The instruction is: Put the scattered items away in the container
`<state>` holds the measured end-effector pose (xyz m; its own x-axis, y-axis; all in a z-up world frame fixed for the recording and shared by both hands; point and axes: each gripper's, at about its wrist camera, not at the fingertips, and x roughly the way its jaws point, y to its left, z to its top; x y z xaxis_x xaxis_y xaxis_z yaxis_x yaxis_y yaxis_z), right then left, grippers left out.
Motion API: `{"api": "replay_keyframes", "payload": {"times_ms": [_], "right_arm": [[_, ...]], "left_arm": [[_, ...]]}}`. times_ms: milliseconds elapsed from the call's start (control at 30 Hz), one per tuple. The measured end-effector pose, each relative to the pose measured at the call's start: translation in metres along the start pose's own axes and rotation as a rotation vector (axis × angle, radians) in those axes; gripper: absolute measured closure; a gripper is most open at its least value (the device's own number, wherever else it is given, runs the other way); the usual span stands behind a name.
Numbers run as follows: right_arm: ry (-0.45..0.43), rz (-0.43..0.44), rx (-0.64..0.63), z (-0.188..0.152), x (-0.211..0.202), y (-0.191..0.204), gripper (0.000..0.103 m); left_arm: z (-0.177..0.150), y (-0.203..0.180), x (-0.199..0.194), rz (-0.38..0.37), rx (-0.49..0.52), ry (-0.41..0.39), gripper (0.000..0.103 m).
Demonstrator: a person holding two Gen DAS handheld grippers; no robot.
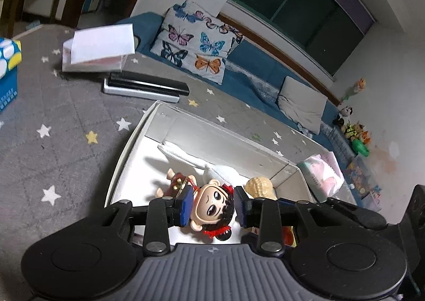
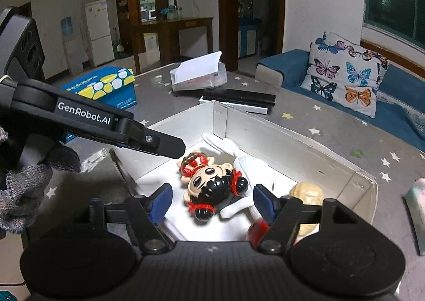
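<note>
Doll in the white box, both claws open above it.

The doll lies on its back on the box floor, straight ahead of the right claw, whose blue pads stand well apart on either side of it without touching. From the left claw the doll's head shows between the pads, which stand clear of it; that claw is open too. Just beyond the doll lies a white cloth, and to the right of both claws a peanut toy. Something red sits low by the right claw's right finger. The box rests on a grey star rug.
</note>
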<state>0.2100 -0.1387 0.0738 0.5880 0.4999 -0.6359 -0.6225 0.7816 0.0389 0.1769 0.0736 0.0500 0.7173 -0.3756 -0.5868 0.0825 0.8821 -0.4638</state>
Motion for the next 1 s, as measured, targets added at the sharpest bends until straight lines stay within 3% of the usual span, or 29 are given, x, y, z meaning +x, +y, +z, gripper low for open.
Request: {"api": "replay_keyframes", "payload": {"times_ms": [400, 533, 600, 667, 1000], "right_arm": [[-0.075, -0.041, 0.040, -0.025, -0.038, 0.014, 0.018], [-0.082, -0.048, 0.051, -0.034, -0.048, 0.018, 0.017], [-0.082, -0.056, 0.058, -0.039, -0.051, 0.019, 0.015], [-0.087, -0.064, 0.065, -0.044, -0.054, 0.021, 0.006], [-0.103, -0.122, 0.074, -0.063, -0.068, 0.031, 0.000]], "left_arm": [[-0.029, -0.020, -0.026, 0.070, 0.120, -0.062, 0.067], [-0.041, -0.026, -0.031, 0.107, 0.162, -0.064, 0.067], [-0.047, -0.027, -0.031, 0.125, 0.168, -0.057, 0.067], [-0.052, -0.028, -0.032, 0.140, 0.176, -0.056, 0.067], [-0.070, -0.032, -0.040, 0.180, 0.201, -0.055, 0.066]]}}
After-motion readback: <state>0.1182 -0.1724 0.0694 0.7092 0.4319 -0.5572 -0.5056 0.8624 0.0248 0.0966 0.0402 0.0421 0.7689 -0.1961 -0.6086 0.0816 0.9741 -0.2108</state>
